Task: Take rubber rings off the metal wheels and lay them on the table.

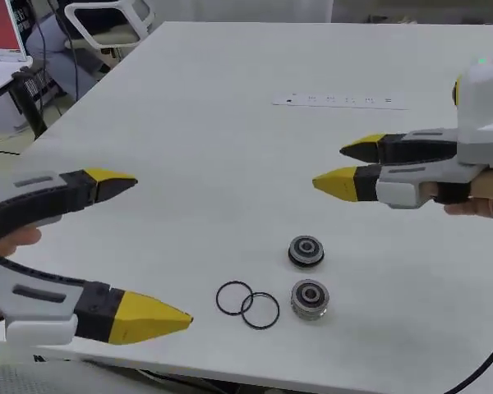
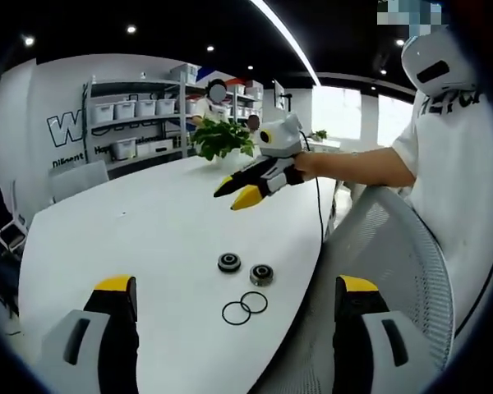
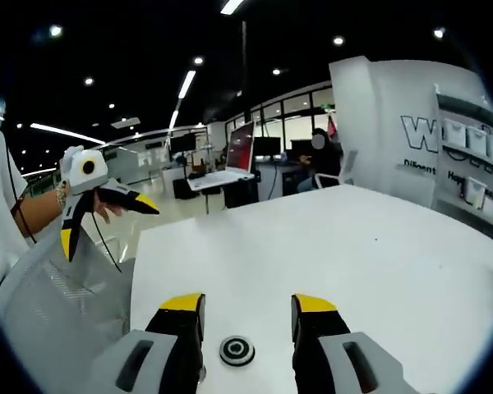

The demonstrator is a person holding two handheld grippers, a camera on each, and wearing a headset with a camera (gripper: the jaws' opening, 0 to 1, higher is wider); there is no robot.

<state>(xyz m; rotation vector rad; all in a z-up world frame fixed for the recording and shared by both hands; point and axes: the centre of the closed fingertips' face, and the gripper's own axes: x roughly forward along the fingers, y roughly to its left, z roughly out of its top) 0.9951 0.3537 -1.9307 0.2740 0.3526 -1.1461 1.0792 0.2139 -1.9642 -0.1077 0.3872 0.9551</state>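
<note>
While both grippers hang above the flat white table [image 1: 189, 123] with nothing held, the step in hand appears to be the approach for the next removal. The left gripper [image 1: 144, 246] has its jaws spread wide. The right gripper [image 1: 333, 167] has its jaws parted by a narrower gap. Nearest, ahead of the left jaws and in line with the gap between them, two thin black rubber rings [image 1: 247, 304] lie flat on the table, overlapping, off any wheel. Just beyond the rings stand two small round metal wheels, close together but not touching. The silver-rimmed wheel [image 1: 310, 298] beside the rings looks stripped. The dark-rimmed wheel [image 1: 306, 251], farther on and nearer the right jaws, seems to carry a ring. In the right gripper view, what looks like the same wheel [image 3: 237, 350] lies between the right jaws, short of their tips. Next move, as judged: pin that wheel with one gripper, close the other on the ring's edge, peel it off and lay it by the others. The thin rim offers little to bite, so tip placement must be exact.
</note>
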